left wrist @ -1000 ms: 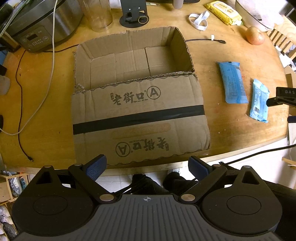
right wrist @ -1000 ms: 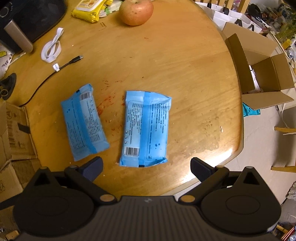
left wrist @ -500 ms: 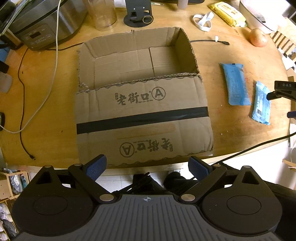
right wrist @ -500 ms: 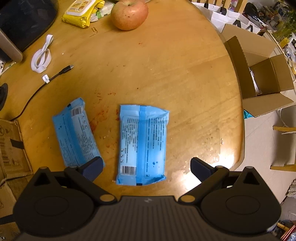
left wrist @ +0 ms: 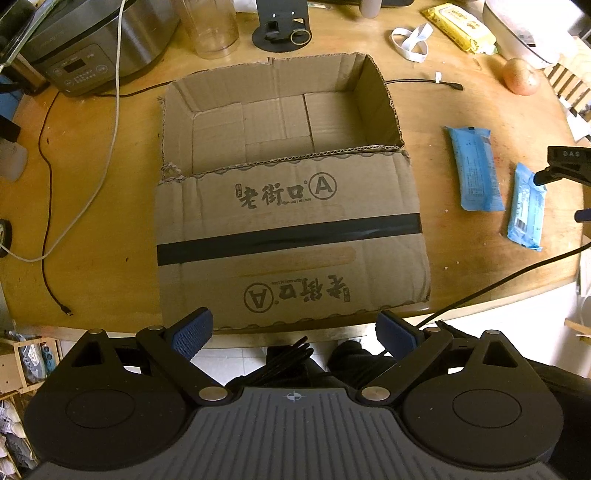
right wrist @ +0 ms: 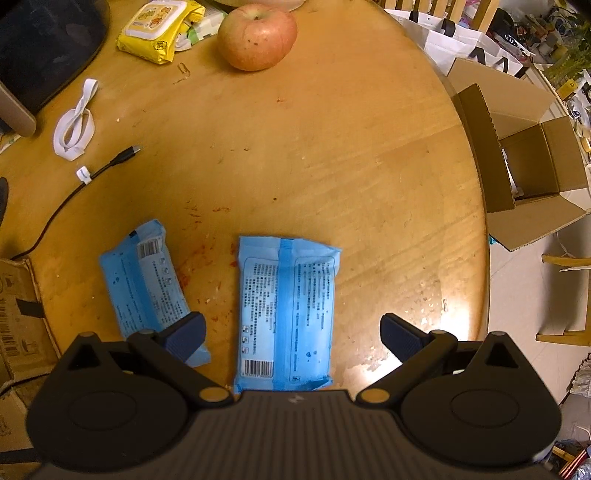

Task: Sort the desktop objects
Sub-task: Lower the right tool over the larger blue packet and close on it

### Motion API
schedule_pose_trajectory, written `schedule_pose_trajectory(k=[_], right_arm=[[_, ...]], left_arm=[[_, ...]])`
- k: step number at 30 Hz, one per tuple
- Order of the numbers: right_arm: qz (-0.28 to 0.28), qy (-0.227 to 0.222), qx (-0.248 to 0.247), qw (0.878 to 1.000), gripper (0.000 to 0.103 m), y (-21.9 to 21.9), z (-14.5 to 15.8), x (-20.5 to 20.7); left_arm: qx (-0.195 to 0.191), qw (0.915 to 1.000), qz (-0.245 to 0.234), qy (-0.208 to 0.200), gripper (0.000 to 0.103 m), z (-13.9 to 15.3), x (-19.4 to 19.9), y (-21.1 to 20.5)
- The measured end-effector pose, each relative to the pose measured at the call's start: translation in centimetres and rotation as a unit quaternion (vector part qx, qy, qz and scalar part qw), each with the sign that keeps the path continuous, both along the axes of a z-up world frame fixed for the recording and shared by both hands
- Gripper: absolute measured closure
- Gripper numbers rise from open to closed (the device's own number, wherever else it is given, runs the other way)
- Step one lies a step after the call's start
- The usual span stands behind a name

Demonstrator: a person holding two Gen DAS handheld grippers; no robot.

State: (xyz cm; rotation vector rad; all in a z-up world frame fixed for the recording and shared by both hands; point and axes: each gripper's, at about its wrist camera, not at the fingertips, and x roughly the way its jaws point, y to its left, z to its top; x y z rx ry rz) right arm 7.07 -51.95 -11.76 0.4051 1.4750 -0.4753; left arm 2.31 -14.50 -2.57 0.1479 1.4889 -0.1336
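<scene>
The left gripper is held with its fingers spread wide and nothing between them, at the near edge of the wooden worktop. Straight ahead of the fingers an open cardboard box is seen, its near flap folded flat toward the gripper, crossed by a dark tape strip and printed with characters and a circled A. Far off to the right of these fingers two blue packets are laid side by side but apart, and part of the right gripper is seen above the outer one.

The right gripper is likewise held wide, gripping nothing. A blue wipes packet is placed flat on the worktop between and just ahead of its fingers, printed side up, the barcode end nearest the gripper; whether the fingers touch it cannot be told. A second blue packet is found just left of the first, apart from it, its near corner hidden behind the left finger. Reddish specks are scattered on the wood between the two.

Farther ahead of the right fingers an apple and a yellow wipes pack are seen, with a white strap and a black cable ahead to the left. Beyond the worktop edge, to the right, a smaller open box is seen on the floor.
</scene>
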Motion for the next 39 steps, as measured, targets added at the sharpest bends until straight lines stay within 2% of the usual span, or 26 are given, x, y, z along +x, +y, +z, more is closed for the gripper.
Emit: schedule_pose_trajectory(k=[27, 39], right_arm=[[0.002, 0.009, 0.029, 1.000, 0.000, -0.4, -6.0, 0.2], [0.006, 0.003, 0.022, 1.000, 0.000, 0.0, -6.2, 0.2]], left_arm=[[0.014, 0.9999, -0.001, 0.006, 0.006, -0.1, 0.2, -0.2], [0.014, 0.9999, -0.001, 0.007, 0.006, -0.1, -0.2, -0.1]])
